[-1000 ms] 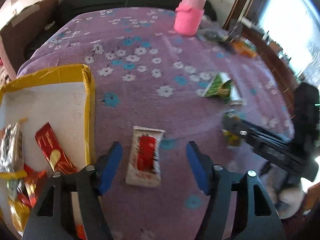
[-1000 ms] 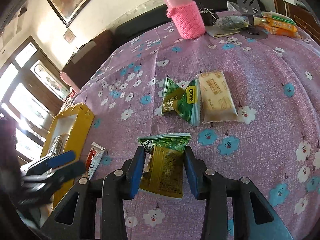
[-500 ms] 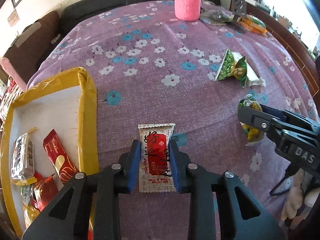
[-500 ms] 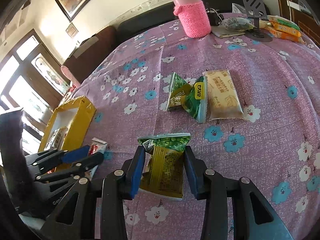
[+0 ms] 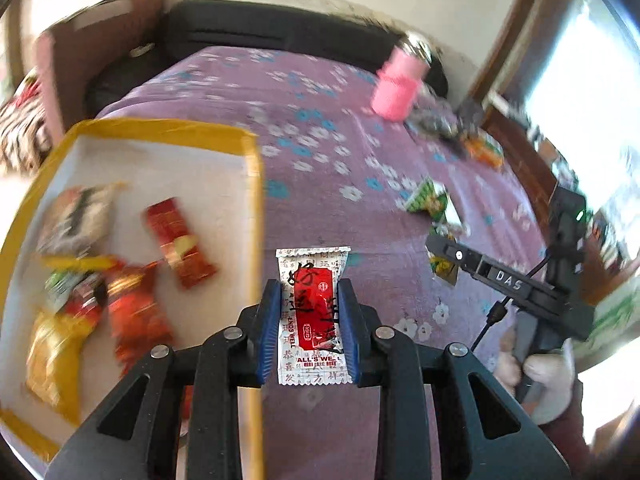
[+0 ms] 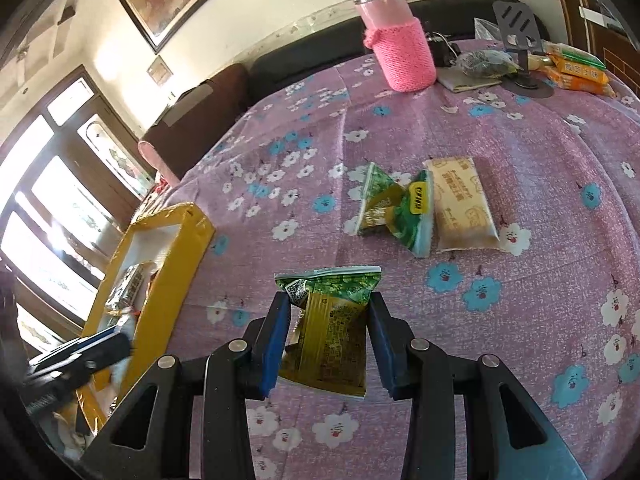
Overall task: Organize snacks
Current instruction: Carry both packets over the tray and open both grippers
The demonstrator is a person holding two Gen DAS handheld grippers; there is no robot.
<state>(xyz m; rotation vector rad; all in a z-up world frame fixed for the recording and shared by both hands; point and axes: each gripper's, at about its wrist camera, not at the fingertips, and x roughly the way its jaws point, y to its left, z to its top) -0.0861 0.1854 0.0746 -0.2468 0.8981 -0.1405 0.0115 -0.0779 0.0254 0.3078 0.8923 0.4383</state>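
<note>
My left gripper (image 5: pixel 309 308) is shut on a white and red snack packet (image 5: pixel 313 312) and holds it above the purple tablecloth, just right of the yellow-rimmed box (image 5: pixel 252 184). The box holds several snacks, among them a red bar (image 5: pixel 180 236). My right gripper (image 6: pixel 329 328) is shut on a green and gold snack packet (image 6: pixel 332 332) above the cloth. The right gripper shows in the left wrist view (image 5: pixel 452 256). The box (image 6: pixel 176 272) and the left gripper (image 6: pixel 104 344) show at the left of the right wrist view.
A green packet (image 6: pixel 394 208) and a beige biscuit packet (image 6: pixel 464 204) lie on the flowered tablecloth (image 6: pixel 520 144). A pink-sleeved bottle (image 6: pixel 400 48), a dark stand (image 6: pixel 520 44) and orange packets (image 6: pixel 576 68) stand at the far edge. A dark sofa runs behind the table.
My left gripper has closed on the white and red packet, lifted it and swung left towards the box. The right gripper still holds the green and gold packet.
</note>
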